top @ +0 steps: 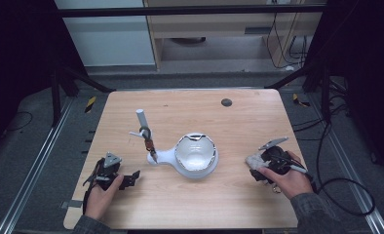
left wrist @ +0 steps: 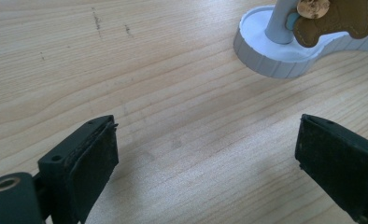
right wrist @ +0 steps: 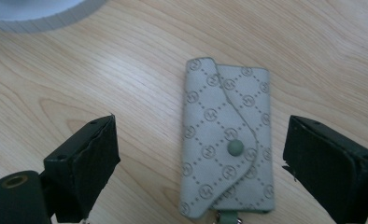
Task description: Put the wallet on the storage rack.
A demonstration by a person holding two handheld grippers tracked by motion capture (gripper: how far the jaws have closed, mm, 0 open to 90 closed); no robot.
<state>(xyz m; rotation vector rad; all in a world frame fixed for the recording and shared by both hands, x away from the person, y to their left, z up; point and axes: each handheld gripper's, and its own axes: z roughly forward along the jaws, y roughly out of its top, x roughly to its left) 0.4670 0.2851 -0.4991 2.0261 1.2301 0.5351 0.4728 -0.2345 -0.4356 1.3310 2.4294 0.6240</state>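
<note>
left gripper (left wrist: 205, 154): spread wide over bare table (left wrist: 126, 70), holding nothing, parked clear of the stand (left wrist: 275, 51).
right gripper (right wrist: 201, 163): your jaws straddle the key pouch (right wrist: 226, 140), untouched, lined up lengthwise for a clean pinch.

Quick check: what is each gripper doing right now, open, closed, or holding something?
Left gripper: open, nothing between its jaws, over bare table.
Right gripper: open, the grey key pouch lies between its jaws, not gripped.

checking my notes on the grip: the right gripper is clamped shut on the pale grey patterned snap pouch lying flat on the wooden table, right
Not quite. The pale grey patterned snap pouch does lie flat on the wooden table, but the right gripper is not clamped on it: its jaws stand open on either side, with bare wood between each pad and the pouch. The right gripper view shows this.
</note>
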